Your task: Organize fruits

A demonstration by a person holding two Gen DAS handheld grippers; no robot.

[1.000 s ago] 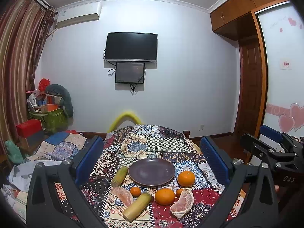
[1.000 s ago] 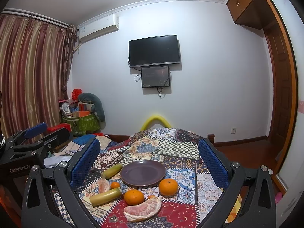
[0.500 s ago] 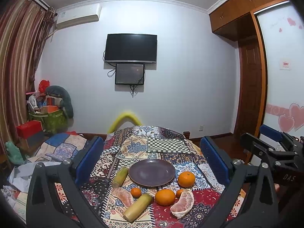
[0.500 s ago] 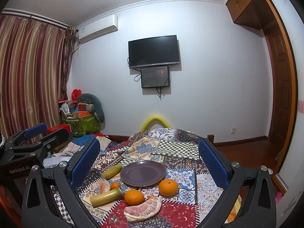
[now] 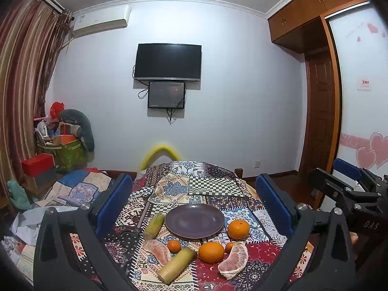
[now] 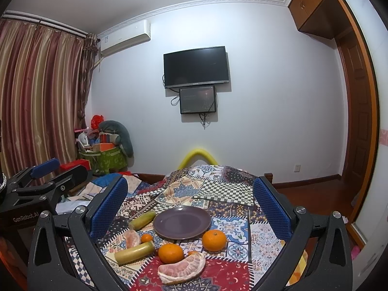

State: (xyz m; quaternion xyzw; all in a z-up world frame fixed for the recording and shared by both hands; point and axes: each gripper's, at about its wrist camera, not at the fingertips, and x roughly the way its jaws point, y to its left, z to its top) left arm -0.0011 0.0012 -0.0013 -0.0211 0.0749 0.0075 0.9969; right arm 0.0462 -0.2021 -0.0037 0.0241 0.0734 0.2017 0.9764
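Observation:
An empty purple plate (image 5: 194,221) (image 6: 181,222) sits on a patchwork-covered table (image 5: 194,184). Around its near side lie two oranges (image 5: 238,229) (image 5: 211,252), two small tangerines (image 5: 174,246) (image 5: 229,246), two peeled pomelo segments (image 5: 157,251) (image 5: 233,257) and two sugarcane pieces (image 5: 153,226) (image 5: 175,264). My left gripper (image 5: 194,201) is open and empty, held above the near edge of the table. My right gripper (image 6: 190,201) is open and empty too, beside it to the right; it shows in the left wrist view (image 5: 349,189).
A yellow chair back (image 5: 160,154) stands at the table's far end. Patterned bedding and clutter (image 5: 68,191) lie to the left, with a green bin (image 5: 65,152) and curtains beyond. A door (image 5: 317,111) and wardrobe are on the right.
Both views have shifted very slightly; the fruit and the plate have not moved. Both grippers stay open.

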